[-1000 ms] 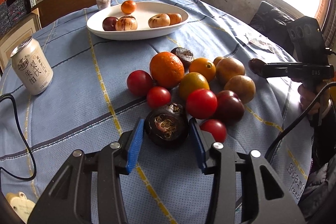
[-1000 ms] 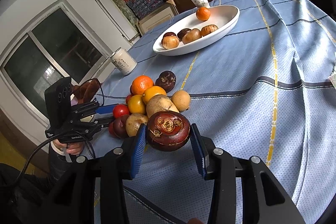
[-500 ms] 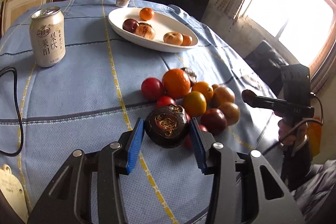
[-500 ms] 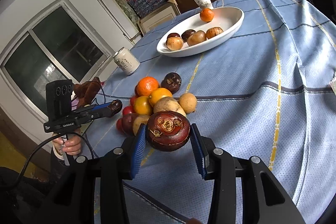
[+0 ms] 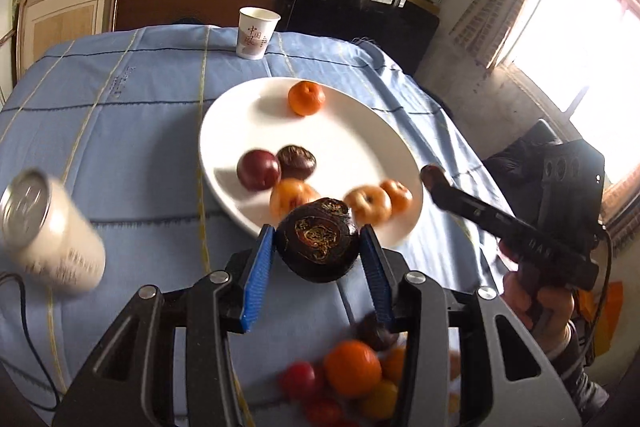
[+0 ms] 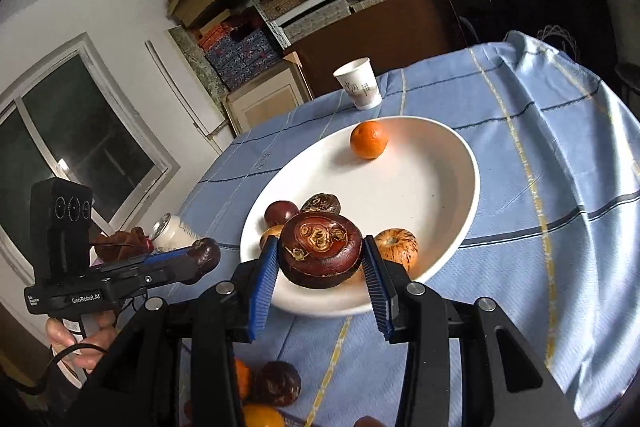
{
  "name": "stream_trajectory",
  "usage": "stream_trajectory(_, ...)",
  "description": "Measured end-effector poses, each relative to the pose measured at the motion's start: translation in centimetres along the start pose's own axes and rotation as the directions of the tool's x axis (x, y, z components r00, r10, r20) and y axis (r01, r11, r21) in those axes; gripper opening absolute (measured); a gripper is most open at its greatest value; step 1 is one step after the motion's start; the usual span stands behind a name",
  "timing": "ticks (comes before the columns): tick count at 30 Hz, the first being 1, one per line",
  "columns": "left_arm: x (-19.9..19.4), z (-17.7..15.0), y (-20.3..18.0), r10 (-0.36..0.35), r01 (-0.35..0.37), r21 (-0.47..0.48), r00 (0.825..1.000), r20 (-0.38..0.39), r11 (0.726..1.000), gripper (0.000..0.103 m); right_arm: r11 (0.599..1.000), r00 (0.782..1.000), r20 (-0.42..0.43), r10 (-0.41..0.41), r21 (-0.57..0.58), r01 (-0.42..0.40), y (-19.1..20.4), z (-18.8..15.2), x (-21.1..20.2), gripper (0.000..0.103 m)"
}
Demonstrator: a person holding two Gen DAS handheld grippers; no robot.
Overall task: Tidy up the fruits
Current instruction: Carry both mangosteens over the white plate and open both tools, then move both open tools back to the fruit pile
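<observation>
We see a table under a blue cloth (image 5: 132, 131) crossed with yellow and dark lines, its far edge draped toward a brown cabinet and shelves stacked with boxes; a bright window stands at the right in the left wrist view. A paper cup (image 5: 256, 33) sits at the far edge, a white drink can (image 5: 48, 235) at the left, and a white oval plate (image 5: 352, 147) in the middle holds a tangerine (image 5: 306, 98) far in, with a cluster of dark and russet fruits along its near rim. Much of the plate's far and right part is bare, as is the cloth to its left and right. Loose fruits (image 5: 352, 371) lie on the near cloth below our tools. Our left gripper (image 5: 318, 267) is clamped on a dark mangosteen (image 5: 318, 247), pointing steeply down at the plate's near rim. Our right gripper (image 6: 320, 279), angled less steeply, is clamped on a reddish-brown mangosteen (image 6: 320, 251) above that same near rim.
</observation>
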State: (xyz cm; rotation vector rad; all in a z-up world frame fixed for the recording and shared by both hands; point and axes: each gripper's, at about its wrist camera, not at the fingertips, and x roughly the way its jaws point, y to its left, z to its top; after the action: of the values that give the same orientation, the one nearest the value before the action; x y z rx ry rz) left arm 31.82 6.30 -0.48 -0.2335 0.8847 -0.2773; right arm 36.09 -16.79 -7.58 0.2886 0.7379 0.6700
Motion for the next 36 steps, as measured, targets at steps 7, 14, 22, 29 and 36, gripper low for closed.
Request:
stream_trajectory(7,4.2,3.9,-0.4,0.086,-0.086,0.015,0.996,-0.010,0.996,0.043,1.000,1.000,-0.012,-0.013,-0.014,0.013,-0.7,0.7,2.1,0.045)
stream_trajectory(14,2.2,3.5,-0.6,0.124,-0.122,-0.034,0.988,0.092,0.992,0.079,0.997,0.999,0.006,0.032,-0.068,-0.032,0.7,0.3,-1.0,0.066)
stream_trajectory(22,-4.6,-4.3,0.0,0.210,-0.212,-0.017,0.948,0.238,0.977,0.098,0.964,0.996,-0.072,0.052,-0.256,-0.069,3.5,-4.2,-4.8,0.067)
stream_trajectory(29,-5.1,-8.0,3.8,0.249,-0.212,-0.197,0.949,0.191,0.957,0.098,0.963,0.979,-0.199,0.038,-0.254,-0.090,4.0,-7.8,-4.4,0.068)
stream_trajectory(36,-6.1,-8.9,4.0,0.261,-0.213,-0.228,0.943,0.207,0.950,0.098,0.968,0.961,-0.261,0.096,-0.199,-0.151,3.1,-8.0,-4.9,0.066)
